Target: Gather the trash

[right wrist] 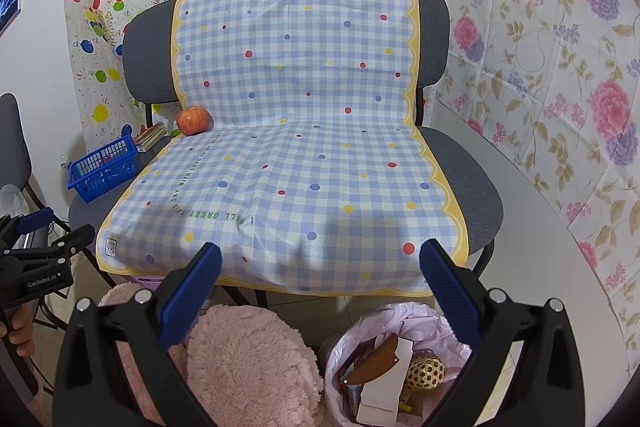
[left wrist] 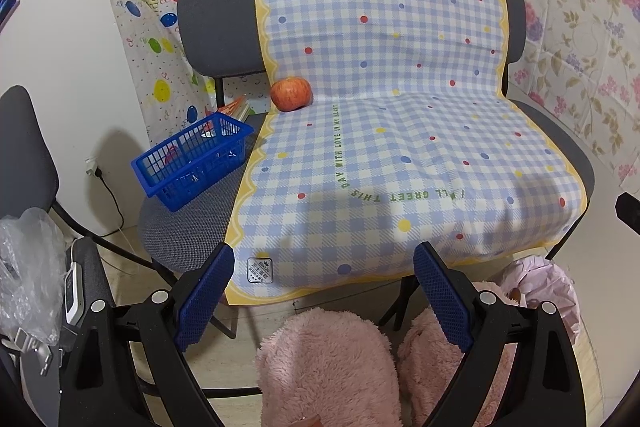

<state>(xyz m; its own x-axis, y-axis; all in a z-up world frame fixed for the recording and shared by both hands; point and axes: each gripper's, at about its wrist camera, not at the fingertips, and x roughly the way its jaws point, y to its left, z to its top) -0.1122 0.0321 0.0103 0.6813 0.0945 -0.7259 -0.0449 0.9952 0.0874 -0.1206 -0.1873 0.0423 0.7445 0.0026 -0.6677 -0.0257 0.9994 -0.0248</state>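
Observation:
A trash bin lined with a pink bag (right wrist: 400, 359) stands on the floor below my right gripper; it holds a white-and-brown carton (right wrist: 384, 371) and a yellow dotted ball (right wrist: 426, 373). Its edge shows in the left wrist view (left wrist: 548, 287). My left gripper (left wrist: 324, 287) is open and empty in front of the chair's front edge. My right gripper (right wrist: 320, 275) is open and empty, above the bin. A red apple (left wrist: 291, 93) sits at the back left of the seat, also in the right wrist view (right wrist: 195, 121).
A grey chair (left wrist: 560, 147) is draped with a blue checked cloth (left wrist: 400, 147). A blue basket (left wrist: 192, 159) sits on a second seat at left. Pink fluffy slippers (left wrist: 332, 367) are on the floor. A clear plastic bag (left wrist: 28, 267) lies at far left. The left gripper shows in the right wrist view (right wrist: 40, 259).

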